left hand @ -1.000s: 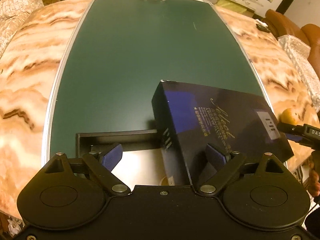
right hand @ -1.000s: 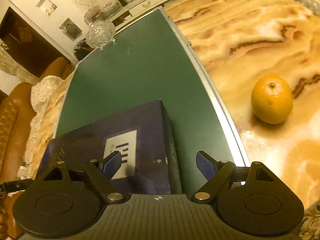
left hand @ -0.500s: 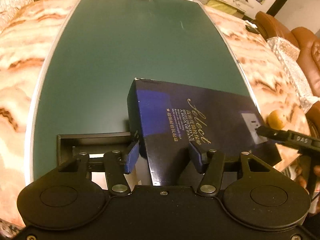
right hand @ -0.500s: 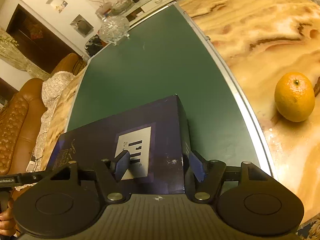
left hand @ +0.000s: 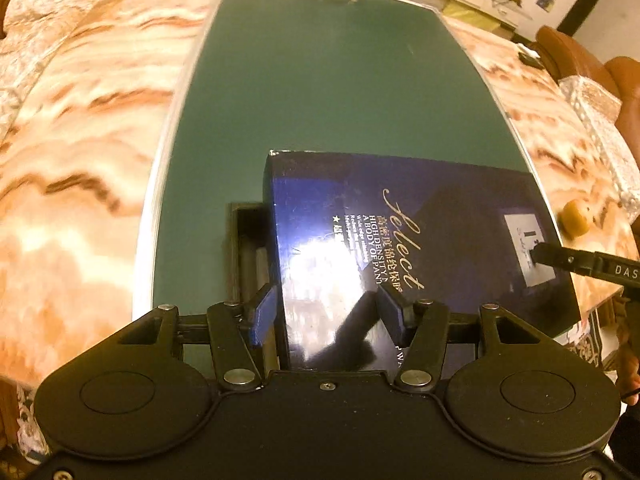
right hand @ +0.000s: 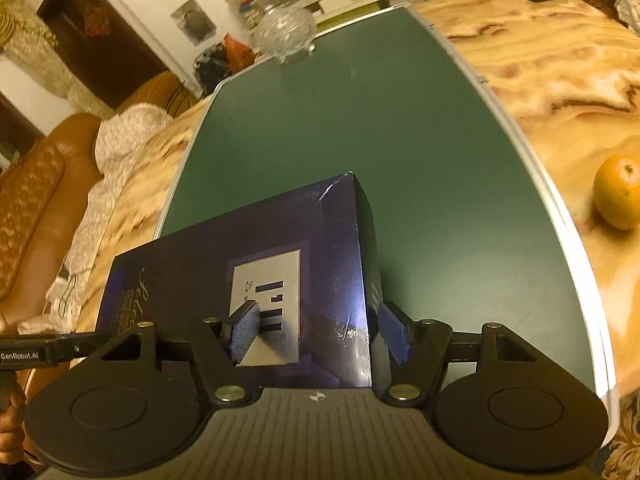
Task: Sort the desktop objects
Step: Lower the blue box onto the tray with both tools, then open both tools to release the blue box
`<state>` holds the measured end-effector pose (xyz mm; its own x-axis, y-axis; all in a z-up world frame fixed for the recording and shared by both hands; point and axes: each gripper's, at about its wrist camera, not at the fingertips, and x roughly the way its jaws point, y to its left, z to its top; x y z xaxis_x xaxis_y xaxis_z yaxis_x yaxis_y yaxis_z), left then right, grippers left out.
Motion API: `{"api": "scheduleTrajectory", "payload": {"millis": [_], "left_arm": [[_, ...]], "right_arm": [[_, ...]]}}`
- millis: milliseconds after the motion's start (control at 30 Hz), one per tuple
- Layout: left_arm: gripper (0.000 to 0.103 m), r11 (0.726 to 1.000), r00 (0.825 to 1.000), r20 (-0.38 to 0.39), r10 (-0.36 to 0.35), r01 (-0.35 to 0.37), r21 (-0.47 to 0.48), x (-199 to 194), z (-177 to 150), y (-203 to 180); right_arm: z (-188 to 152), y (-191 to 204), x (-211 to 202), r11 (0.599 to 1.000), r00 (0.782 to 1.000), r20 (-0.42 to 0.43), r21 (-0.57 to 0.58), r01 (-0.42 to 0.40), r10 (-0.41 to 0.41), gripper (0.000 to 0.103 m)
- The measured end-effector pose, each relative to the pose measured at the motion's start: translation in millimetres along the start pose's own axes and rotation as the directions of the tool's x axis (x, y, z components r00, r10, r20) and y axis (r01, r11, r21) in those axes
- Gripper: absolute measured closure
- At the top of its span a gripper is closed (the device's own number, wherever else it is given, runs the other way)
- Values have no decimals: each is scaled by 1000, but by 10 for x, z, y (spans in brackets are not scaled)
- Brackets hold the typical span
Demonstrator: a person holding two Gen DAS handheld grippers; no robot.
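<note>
A dark blue box lid [left hand: 400, 240] with gold lettering is held tilted over the green mat [left hand: 340, 92]. My left gripper [left hand: 326, 314] is shut on the lid's left end. My right gripper [right hand: 316, 334] is shut on the lid's right end [right hand: 280, 264], next to its white label. The black box base [left hand: 248, 256] lies on the mat under the lid's left side, only its left part showing. The right gripper's finger [left hand: 576, 262] shows at the lid's far end in the left wrist view.
An orange [right hand: 618, 192] sits on the marble table [right hand: 560, 80] right of the mat; it also shows in the left wrist view [left hand: 576, 216]. A glass bowl [right hand: 286, 32] stands at the mat's far end. Brown sofas flank the table.
Both grippers closed onto the lid's ends. The lid has moved left and now covers more of the black base.
</note>
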<state>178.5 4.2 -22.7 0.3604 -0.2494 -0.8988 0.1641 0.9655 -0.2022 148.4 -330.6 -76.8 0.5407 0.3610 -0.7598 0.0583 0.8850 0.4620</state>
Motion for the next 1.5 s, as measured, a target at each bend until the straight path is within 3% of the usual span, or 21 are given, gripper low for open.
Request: {"api": "scheduleTrajectory", "payload": {"millis": [300,767,833,933,1033,1133,1300,1467,1500], "left_arm": [[50,1000,1000,0,12,-12,-24,-64,-151,248],[48,999,1000,2,30,-30,-18,209,-192,313],[40,999,999,13,45,-45,-17,193,-227,297],[25,990,988,62,142,-141,-11,114,-309,201],[21,980,975,105,198,-198,-10,35,-422,45],[19,986,980,110,166,-167,-2,20,-579,-155],[18,986,984,77,159,-162,27,202,-726,-372],[15,983,982,58,177,-180,40,374,-776,-386],[12,982,982,58,179,-182,45,391,-774,-386]], "right_arm": [[-166,316,83,999,1000,-23,-29,20,-21,33],[-257,448,232,993,996,4,-79,87,-87,31],[-334,537,221,983,991,40,-130,133,-129,31],[-483,716,190,949,972,115,-221,226,-205,32],[-695,956,157,893,939,202,-306,330,-278,31],[-871,1099,180,888,937,198,-311,339,-288,31],[-1031,1260,259,856,908,206,-308,415,-365,31],[-1024,1147,328,886,924,159,-265,380,-349,30],[-1018,1117,335,890,925,154,-257,376,-347,25]]}}
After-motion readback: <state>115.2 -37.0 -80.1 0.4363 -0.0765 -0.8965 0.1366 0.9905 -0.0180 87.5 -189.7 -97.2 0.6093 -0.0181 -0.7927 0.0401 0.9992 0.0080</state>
